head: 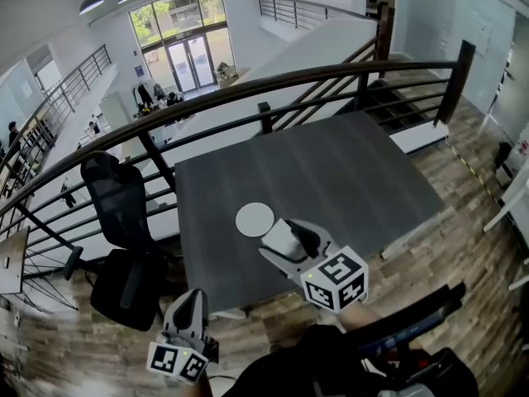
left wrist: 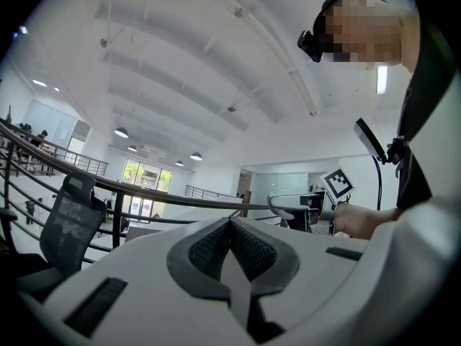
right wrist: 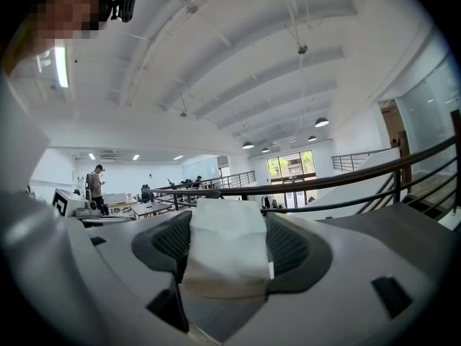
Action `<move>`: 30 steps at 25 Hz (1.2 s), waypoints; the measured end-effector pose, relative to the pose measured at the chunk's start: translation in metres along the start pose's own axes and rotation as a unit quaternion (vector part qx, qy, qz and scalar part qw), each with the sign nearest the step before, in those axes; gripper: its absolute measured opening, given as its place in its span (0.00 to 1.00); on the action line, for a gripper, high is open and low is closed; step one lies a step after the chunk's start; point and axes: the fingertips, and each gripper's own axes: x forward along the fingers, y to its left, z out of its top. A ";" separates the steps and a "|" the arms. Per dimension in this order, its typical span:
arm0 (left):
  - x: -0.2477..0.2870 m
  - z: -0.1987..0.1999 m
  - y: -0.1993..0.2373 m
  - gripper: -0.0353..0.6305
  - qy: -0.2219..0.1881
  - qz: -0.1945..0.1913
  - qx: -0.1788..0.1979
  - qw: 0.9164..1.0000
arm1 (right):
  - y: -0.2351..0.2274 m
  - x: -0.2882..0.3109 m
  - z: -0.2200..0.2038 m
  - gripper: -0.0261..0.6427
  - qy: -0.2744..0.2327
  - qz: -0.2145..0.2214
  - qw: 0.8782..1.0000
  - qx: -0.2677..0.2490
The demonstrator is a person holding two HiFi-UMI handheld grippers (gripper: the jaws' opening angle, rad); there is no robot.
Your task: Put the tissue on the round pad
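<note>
Right gripper (head: 285,240) jaws clenched on tissue (right wrist: 225,254), gripped mid-body: light, soft, squashy (harder squeeze likely crumples it). Round pad (head: 254,219) just beside on table (head: 347,172). Left gripper (left wrist: 232,229) jaws pressed together, empty.

Looks like a big open-plan office building, up on a mezzanine. There's a black swivel chair (head: 120,201) at the left of the head view next to a plain grey table (head: 347,172), a dark railing (head: 273,81) over an atrium, and glass entrance doors (head: 190,60) upper left. The right gripper view shows rows of desks (right wrist: 140,207) at left, a person (right wrist: 94,186) standing there, and pendant lamps (right wrist: 321,122) overhead.
</note>
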 end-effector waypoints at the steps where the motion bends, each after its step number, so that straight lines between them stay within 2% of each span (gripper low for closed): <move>1: 0.001 0.000 0.004 0.06 0.001 -0.001 -0.003 1.000 | 0.002 0.003 0.000 0.53 0.002 -0.001 1.000 0.000; 8: 0.008 0.000 0.020 0.06 -0.002 -0.003 -0.011 1.000 | 0.004 0.027 0.003 0.53 0.009 0.005 1.000 -0.005; 15: 0.024 0.011 0.050 0.06 -0.007 0.039 0.001 0.999 | -0.020 0.064 0.005 0.53 0.015 0.025 1.000 0.003; 23: 0.065 0.037 0.053 0.06 -0.036 0.050 -0.004 0.998 | -0.053 0.107 0.024 0.53 0.006 0.055 0.998 -0.002; 30: 0.084 0.037 0.071 0.06 -0.008 0.093 0.026 0.995 | -0.081 0.137 0.032 0.53 0.008 0.075 0.997 0.000</move>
